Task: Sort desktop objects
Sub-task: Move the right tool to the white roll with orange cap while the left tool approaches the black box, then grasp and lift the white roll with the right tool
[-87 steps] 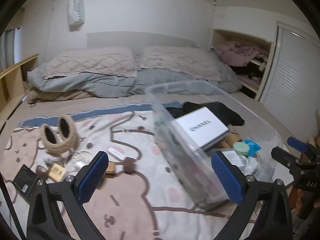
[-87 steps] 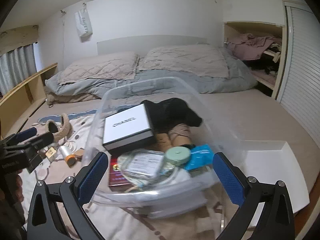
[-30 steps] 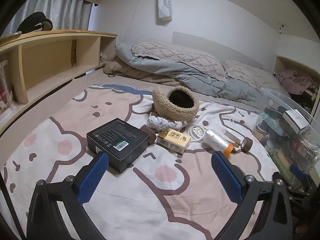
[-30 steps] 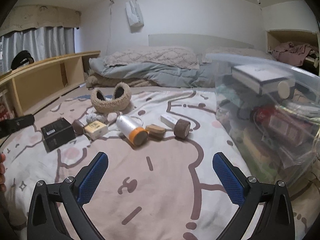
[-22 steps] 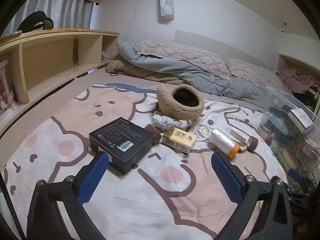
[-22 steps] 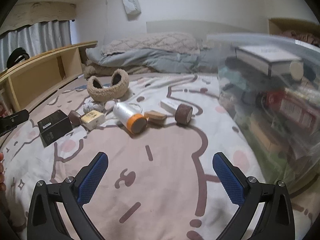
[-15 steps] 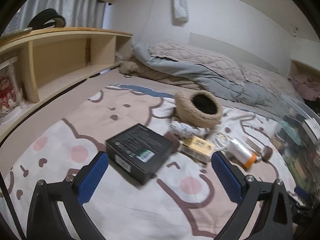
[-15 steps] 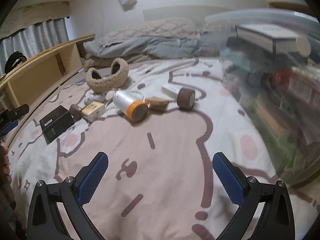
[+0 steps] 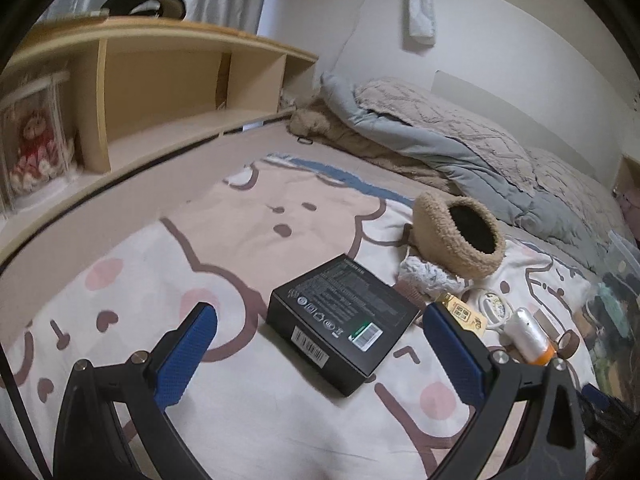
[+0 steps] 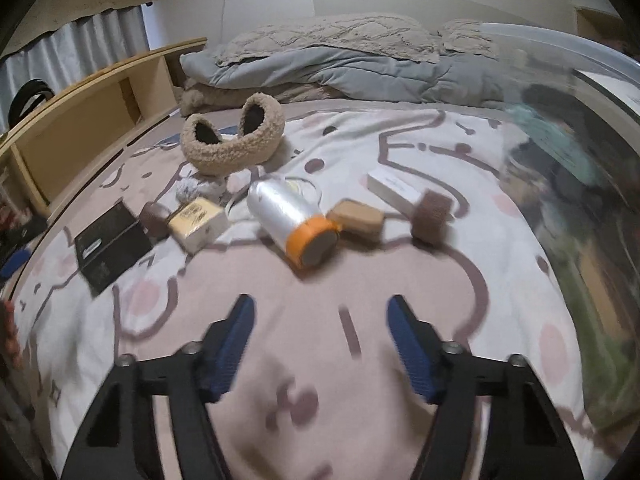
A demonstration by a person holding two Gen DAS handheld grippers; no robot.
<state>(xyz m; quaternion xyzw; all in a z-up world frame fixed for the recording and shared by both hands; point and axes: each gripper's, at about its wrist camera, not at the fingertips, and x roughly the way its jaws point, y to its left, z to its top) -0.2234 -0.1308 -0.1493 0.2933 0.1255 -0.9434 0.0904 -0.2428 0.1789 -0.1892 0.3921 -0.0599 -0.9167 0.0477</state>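
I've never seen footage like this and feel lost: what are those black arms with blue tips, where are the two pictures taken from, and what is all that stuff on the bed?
They are two handheld grippers, one in each of a person's hands, each carrying a wide-angle camera that looks out along its fingers. One picture comes from the left gripper, the other from the right gripper. Both are open and hold nothing.

On the cartoon-print blanket lie a black box, fuzzy tan earmuffs, a small yellow box, a silvery roll with an orange end and a brown tape roll. A clear storage bin, already holding things, stands at the right.
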